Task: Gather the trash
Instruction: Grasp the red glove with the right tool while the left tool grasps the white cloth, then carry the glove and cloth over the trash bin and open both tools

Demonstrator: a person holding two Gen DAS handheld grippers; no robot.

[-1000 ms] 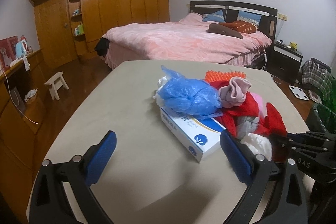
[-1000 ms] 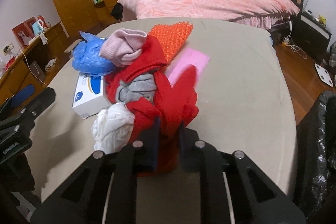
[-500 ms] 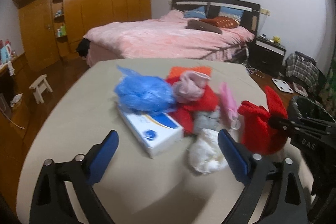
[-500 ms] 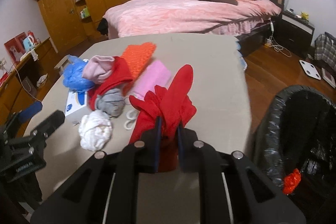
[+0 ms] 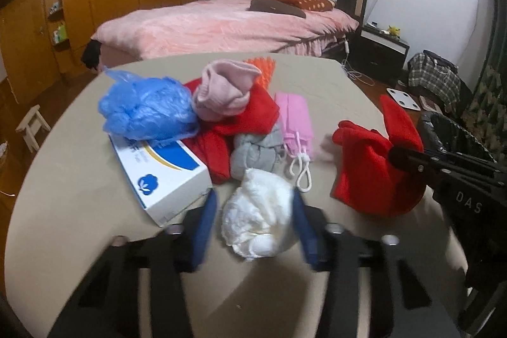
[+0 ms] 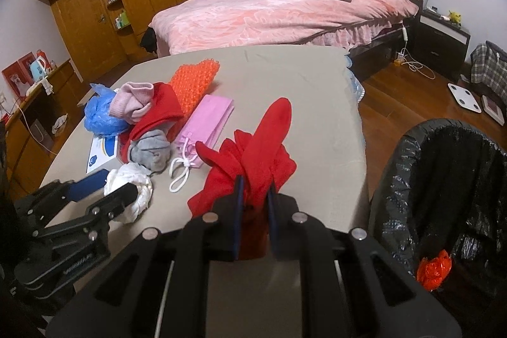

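My right gripper [image 6: 255, 187] is shut on a red glove [image 6: 253, 154] and holds it above the table's right edge; the glove also shows in the left wrist view [image 5: 374, 160]. My left gripper [image 5: 255, 208] has closed around a white crumpled wad [image 5: 258, 217] on the beige table [image 5: 79, 205], its blue pads touching both sides; the wad also shows in the right wrist view [image 6: 131, 182]. A bin with a black liner [image 6: 443, 179] stands right of the table with an orange scrap [image 6: 434, 270] inside.
A pile lies mid-table: blue plastic bag [image 5: 145, 108], white and blue box [image 5: 161, 170], pink sock [image 5: 223, 89], red cloth [image 5: 250, 116], grey sock [image 5: 256, 151], pink drawstring pouch [image 5: 296, 122], orange bumpy mat [image 6: 195, 81]. A bed [image 6: 279, 11] stands behind.
My left gripper moved in and closed from wide open onto the white wad. My right gripper carried the red glove away from the pile toward the bin.
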